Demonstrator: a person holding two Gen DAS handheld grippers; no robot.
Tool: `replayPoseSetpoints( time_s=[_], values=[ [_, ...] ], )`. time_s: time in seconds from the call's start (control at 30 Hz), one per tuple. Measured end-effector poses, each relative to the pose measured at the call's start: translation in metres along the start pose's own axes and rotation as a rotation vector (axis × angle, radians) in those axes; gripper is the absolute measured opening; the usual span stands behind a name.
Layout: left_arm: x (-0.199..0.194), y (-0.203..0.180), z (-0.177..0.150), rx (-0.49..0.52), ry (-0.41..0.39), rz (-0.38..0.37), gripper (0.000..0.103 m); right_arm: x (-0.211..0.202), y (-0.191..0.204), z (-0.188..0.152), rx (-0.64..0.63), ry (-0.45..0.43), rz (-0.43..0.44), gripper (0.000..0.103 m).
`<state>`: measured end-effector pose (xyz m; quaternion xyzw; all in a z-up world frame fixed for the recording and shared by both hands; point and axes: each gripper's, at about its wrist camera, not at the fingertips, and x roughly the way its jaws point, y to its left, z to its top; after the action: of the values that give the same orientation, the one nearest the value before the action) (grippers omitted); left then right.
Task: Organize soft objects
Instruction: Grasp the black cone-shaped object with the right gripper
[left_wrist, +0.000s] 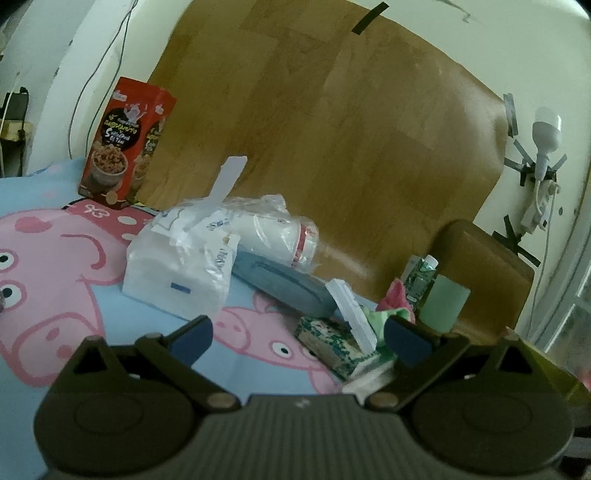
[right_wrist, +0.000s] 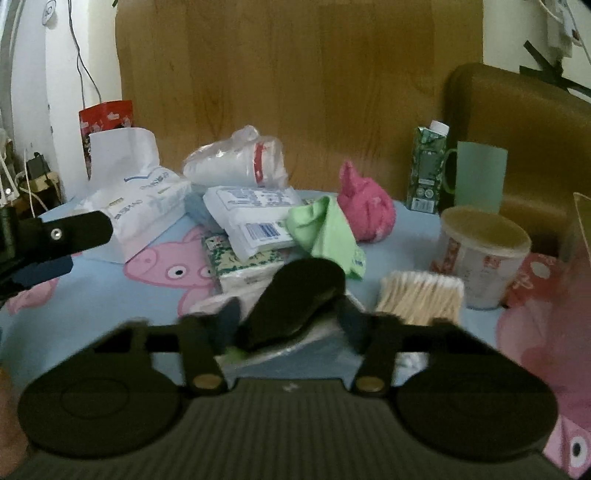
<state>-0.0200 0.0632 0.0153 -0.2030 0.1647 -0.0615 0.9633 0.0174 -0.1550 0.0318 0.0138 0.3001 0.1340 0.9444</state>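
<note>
The right gripper (right_wrist: 288, 317) has its jaws drawn in on a dark, flat, oval soft piece (right_wrist: 295, 299), pinched near its lower end so the rest sticks up and forward; I cannot make out what it is. It hangs low over a clear plastic pack (right_wrist: 295, 347), probably so the piece can be carried without dragging on the heap. The left gripper (left_wrist: 295, 332) has its jaws spread wide with nothing between them, poised over the cartoon bedsheet (left_wrist: 110, 350) as if waiting to take the next item. Just beyond lie the soft goods: a patterned tissue pack (right_wrist: 240, 262), a white napkin pack (right_wrist: 255, 218), a green cloth (right_wrist: 325, 229) and a pink bundle (right_wrist: 365, 210), overlapping one another, with cotton swabs (right_wrist: 421, 295) beside a paper cup (right_wrist: 484, 258)
</note>
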Motion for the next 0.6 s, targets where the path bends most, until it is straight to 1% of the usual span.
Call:
replayPoseSetpoints(
  time_s=[0.1, 0.23, 0.3, 0.37, 0.43, 0.53, 0.6],
  values=[
    [0.0, -0.001, 0.0, 0.005, 0.003, -0.004, 0.102, -0.012, -0.012, -0.004, 0.03, 0.017, 0.023, 0.04],
    [0.001, -0.004, -0.001, 0.026, 0.014, -0.016, 0.102, -0.035, -0.019, -0.021, 0.049, 0.038, 0.031, 0.04],
    [0.003, -0.007, -0.002, 0.052, 0.035, -0.051, 0.102, -0.047, -0.021, -0.031, 0.056, 0.051, 0.034, 0.04],
    [0.004, -0.013, -0.003, 0.091, 0.071, -0.104, 0.102, -0.06, -0.022, -0.041, 0.061, 0.059, 0.033, 0.04],
    [0.004, -0.019, -0.004, 0.105, 0.118, -0.146, 0.102, -0.07, -0.02, -0.049, 0.05, 0.058, 0.027, 0.04],
    [0.002, -0.028, -0.009, 0.066, 0.205, -0.205, 0.102, -0.081, -0.013, -0.055, -0.005, 0.045, 0.008, 0.04],
    [0.002, -0.037, -0.013, 0.055, 0.285, -0.246, 0.099, -0.084, -0.012, -0.057, -0.026, 0.043, 0.009, 0.04]
  ],
)
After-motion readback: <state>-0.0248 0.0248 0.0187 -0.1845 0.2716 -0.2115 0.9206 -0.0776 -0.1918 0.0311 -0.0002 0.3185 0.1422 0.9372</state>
